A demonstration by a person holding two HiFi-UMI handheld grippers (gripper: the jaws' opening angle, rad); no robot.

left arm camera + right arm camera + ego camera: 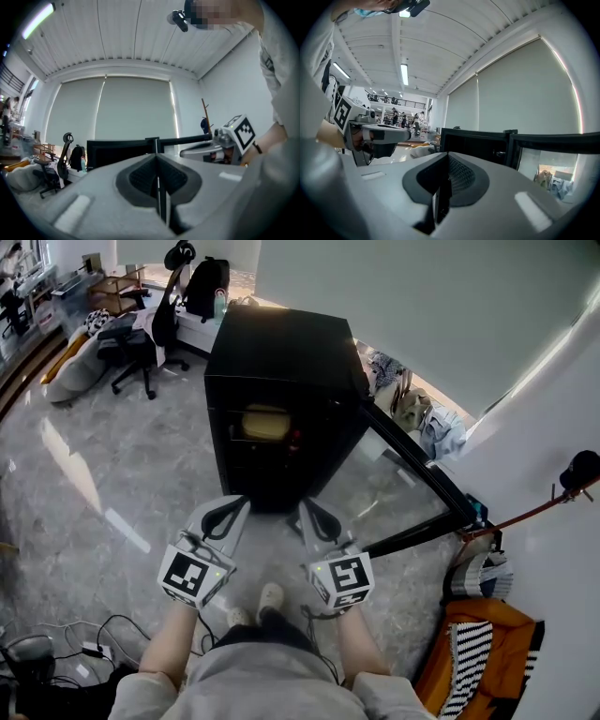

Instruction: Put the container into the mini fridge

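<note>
The black mini fridge (281, 362) stands on the floor ahead, with its glass door (412, 488) swung open to the right. A yellowish container (265, 422) sits inside on a shelf. My left gripper (217, 512) and right gripper (314, 512) hover side by side just before the fridge's front, both shut and holding nothing. In the left gripper view the jaws (157, 159) are pressed together, with the fridge's top (122, 152) beyond. The right gripper view shows its jaws (443, 173) closed, the fridge (473, 143) and its door (553, 140) ahead.
An office chair (141, 334) stands at the back left. Bags and clothes (422, 418) lie behind the open door. A coat stand (553, 507) and orange-striped cloth (478, 643) are at the right. Cables (84, 648) trail at the lower left.
</note>
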